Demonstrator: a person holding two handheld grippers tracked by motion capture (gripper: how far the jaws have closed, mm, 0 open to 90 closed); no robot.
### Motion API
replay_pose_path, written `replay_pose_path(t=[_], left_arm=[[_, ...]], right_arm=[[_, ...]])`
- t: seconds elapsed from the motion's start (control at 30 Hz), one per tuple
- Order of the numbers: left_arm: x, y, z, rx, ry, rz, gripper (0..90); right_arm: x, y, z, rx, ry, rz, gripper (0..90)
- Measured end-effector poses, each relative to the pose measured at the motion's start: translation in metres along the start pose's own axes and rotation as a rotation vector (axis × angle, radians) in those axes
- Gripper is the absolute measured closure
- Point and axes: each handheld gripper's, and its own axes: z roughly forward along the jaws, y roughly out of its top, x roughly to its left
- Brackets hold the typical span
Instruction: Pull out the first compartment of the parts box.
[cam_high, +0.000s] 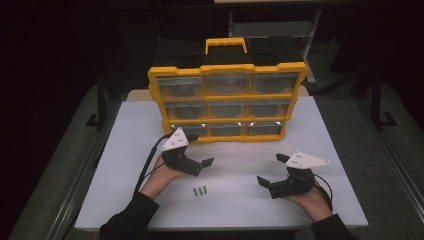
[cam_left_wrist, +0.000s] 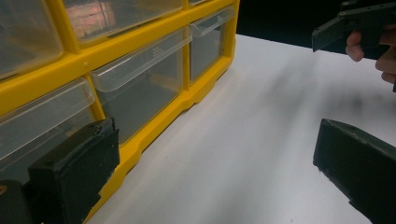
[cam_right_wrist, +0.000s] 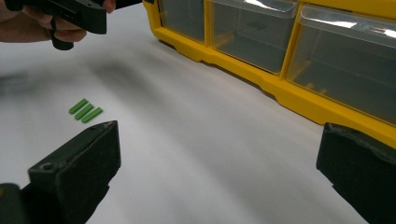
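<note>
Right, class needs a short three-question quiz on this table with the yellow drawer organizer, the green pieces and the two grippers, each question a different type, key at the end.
1. True or false: the left gripper holds a green piece.
2. How many green pieces lie on the white table?
3. The drawer organizer has: A) six drawers, B) nine drawers, C) twelve drawers.

Key
1. False; both it and the right gripper are open and empty.
2. Three, side by side.
3. B, three rows of three.
</note>
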Motion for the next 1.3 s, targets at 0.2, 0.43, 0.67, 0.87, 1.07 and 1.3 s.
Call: replay_pose_path(t=[0.2,0.43,0.67,0.87,1.07,1.3], left_arm=[[0.001,0.002,0.005,-0.015,-0.004,0.006,0.0],[0.004,0.005,0.014,-0.01,-0.014,0.016,0.0],[0.007,0.005,0.022,-0.02,-0.011,-0.011,0.1],[0.01,0.004,0.021,-0.032,-0.004,-0.008,0.1],[0.011,0.004,0.02,-0.029,0.0,0.012,0.1],[0.009,0.004,0.021,-0.016,0.013,0.058,0.1]], right_arm=[[-0.001,0.002,0.003,0.008,0.011,0.008,0.0],[0.0,0.002,0.007,0.02,0.019,-0.003,0.0],[0.001,0.0,0.008,0.025,0.019,-0.011,0.0],[0.002,-0.002,0.007,0.028,0.017,-0.007,0.0],[0.003,-0.003,0.005,0.026,0.011,-0.008,0.0],[0.002,-0.004,0.004,0.021,0.005,-0.007,0.0]])
